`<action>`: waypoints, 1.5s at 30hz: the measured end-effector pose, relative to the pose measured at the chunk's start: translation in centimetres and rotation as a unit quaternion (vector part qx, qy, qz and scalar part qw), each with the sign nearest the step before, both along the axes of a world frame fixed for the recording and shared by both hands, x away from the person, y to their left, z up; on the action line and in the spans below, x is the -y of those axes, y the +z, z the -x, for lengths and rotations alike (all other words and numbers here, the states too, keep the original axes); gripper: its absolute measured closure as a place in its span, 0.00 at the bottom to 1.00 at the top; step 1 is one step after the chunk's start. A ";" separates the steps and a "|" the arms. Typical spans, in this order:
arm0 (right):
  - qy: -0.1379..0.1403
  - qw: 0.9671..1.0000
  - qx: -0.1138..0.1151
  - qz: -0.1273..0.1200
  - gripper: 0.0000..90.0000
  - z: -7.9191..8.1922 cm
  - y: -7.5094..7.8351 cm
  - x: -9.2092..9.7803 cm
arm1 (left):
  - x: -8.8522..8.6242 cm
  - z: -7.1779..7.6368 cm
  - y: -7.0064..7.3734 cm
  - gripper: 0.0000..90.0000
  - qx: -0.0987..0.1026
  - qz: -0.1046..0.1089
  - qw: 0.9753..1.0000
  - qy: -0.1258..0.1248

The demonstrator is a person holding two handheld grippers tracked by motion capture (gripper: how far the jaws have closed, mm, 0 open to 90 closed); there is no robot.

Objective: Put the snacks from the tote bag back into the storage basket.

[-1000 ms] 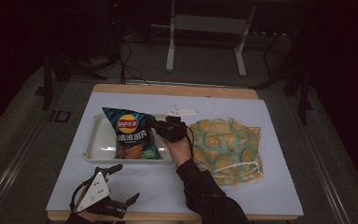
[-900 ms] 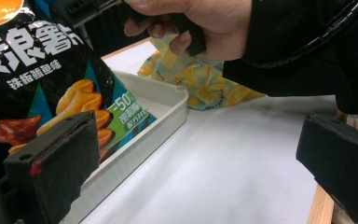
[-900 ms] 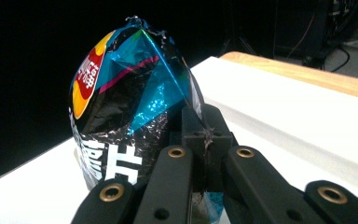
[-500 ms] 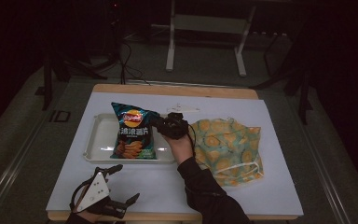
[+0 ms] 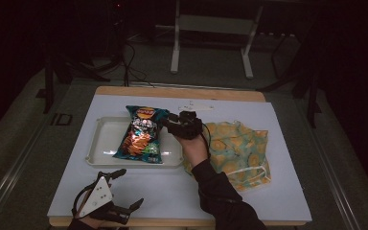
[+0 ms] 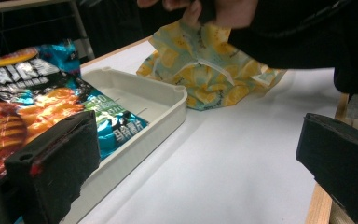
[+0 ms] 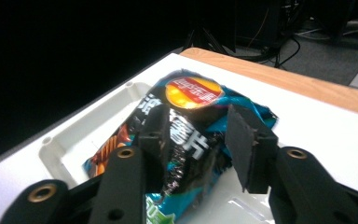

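A blue chip bag (image 5: 141, 136) with an orange-and-red print lies lengthwise in the white tray (image 5: 106, 140). Its top leans on the far rim. My right gripper (image 5: 166, 122) is at the bag's upper right edge, shut on a crumpled fold of it. In the right gripper view the two black jaws (image 7: 198, 135) pinch the chip bag (image 7: 191, 93) over the tray (image 7: 65, 149). My left gripper (image 5: 130, 188) stands open at the table's near left edge, nothing between its jaws. The left gripper view (image 6: 196, 154) faces the chip bag (image 6: 32, 98) and the tray (image 6: 168, 100).
A yellow-and-teal patterned cloth bag (image 5: 235, 148) lies crumpled right of the tray, under the person's right forearm (image 5: 211, 177); that cloth bag (image 6: 209, 70) also lies beyond the tray in the left gripper view. A white sheet (image 5: 172, 191) covers the wooden table. Stands and cables fill the dark floor behind.
The right gripper has swung the chip bag from a tilted lie, through upright, to resting lengthwise in the tray, and shifted slightly right. The left gripper has stayed put.
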State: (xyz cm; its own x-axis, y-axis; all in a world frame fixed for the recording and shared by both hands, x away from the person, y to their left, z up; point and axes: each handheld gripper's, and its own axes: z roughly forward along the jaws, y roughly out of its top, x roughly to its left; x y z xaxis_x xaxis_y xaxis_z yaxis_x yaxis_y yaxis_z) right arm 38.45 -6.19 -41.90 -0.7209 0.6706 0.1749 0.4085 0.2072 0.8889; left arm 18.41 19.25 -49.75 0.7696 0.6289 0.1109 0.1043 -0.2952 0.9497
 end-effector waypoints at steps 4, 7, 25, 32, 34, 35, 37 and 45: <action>0.004 1.000 0.015 0.025 0.64 0.1 1.2 0.9 | 0.0 0.0 0.0 0.00 0.000 -0.001 1.000 0.001; 0.002 0.999 0.021 0.032 0.59 -0.1 1.8 1.9 | 0.0 0.0 0.0 0.00 -0.001 0.000 1.000 0.001; 0.016 0.999 0.012 0.046 0.13 -0.9 2.8 8.2 | 0.0 -0.2 -0.1 0.00 -0.004 -0.002 1.000 0.001; 0.000 0.999 0.015 0.047 0.15 -1.0 3.6 11.6 | 0.1 -0.2 -0.1 0.00 -0.004 -0.001 1.000 0.002; -0.010 0.999 0.017 0.046 0.15 -1.0 3.8 12.5 | 0.1 -0.2 -0.1 0.00 -0.005 -0.001 1.000 0.002; -0.014 0.999 0.019 0.047 0.15 -1.0 3.8 13.0 | 0.1 -0.2 -0.1 0.00 -0.005 0.000 1.000 0.002; -0.025 0.998 0.021 0.055 0.15 -1.0 3.8 13.8 | 0.1 -0.2 -0.1 0.00 -0.004 -0.002 1.000 0.002; -0.053 0.996 0.026 0.063 0.16 -0.8 3.6 16.9 | 0.1 -0.2 -0.1 0.00 -0.005 -0.002 1.000 0.003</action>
